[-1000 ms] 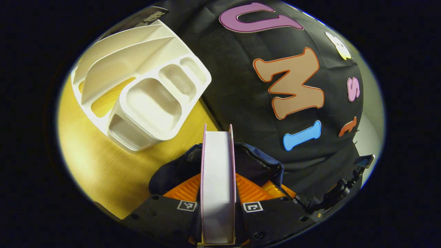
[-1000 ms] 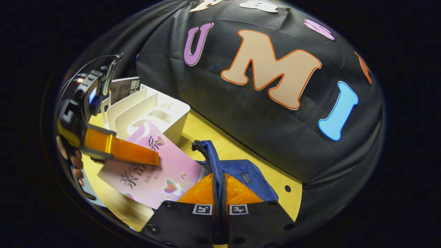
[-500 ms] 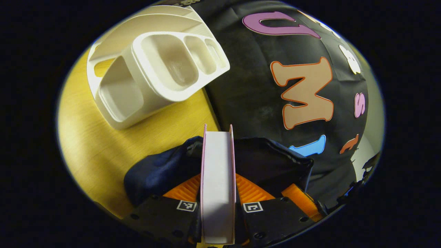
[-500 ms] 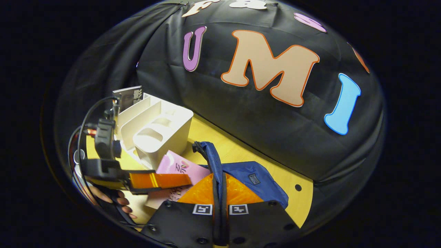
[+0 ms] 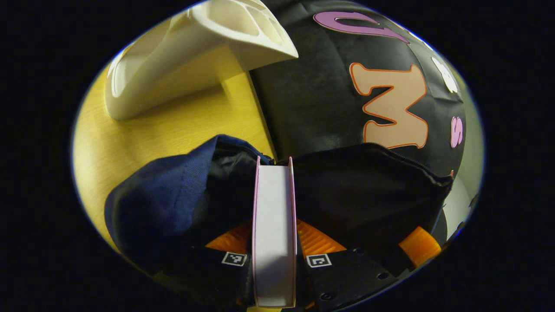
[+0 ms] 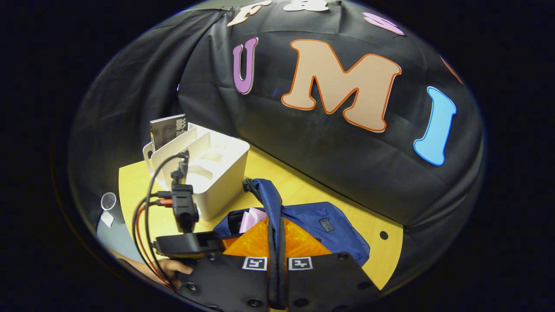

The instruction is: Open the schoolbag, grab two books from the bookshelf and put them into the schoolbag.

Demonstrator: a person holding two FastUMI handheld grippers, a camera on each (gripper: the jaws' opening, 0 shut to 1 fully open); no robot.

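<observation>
The navy schoolbag [image 5: 160,199] lies open on the yellow table, its black inside facing me in the left gripper view. My left gripper [image 5: 274,240] is shut on a pink-covered book [image 5: 274,195], whose far end sits in the bag's mouth. In the right gripper view, the pink book [image 6: 252,219] pokes into the blue schoolbag [image 6: 323,225] beside the left gripper's black body [image 6: 186,242]. My right gripper [image 6: 276,245] is shut on the bag's dark zipper edge [image 6: 271,203], holding it up. The white bookshelf [image 6: 204,169] keeps one dark book [image 6: 167,130] upright at its back.
The white bookshelf [image 5: 195,56] stands at the upper left in the left gripper view, close behind the bag. A hand [image 6: 173,268] holds the left gripper, with red and black cables looping above it. A small clear cup [image 6: 108,201] sits at the table's left edge.
The left gripper has come down and forward with the pink book, from above the bag into its mouth. The right gripper has kept its hold on the bag's edge.
</observation>
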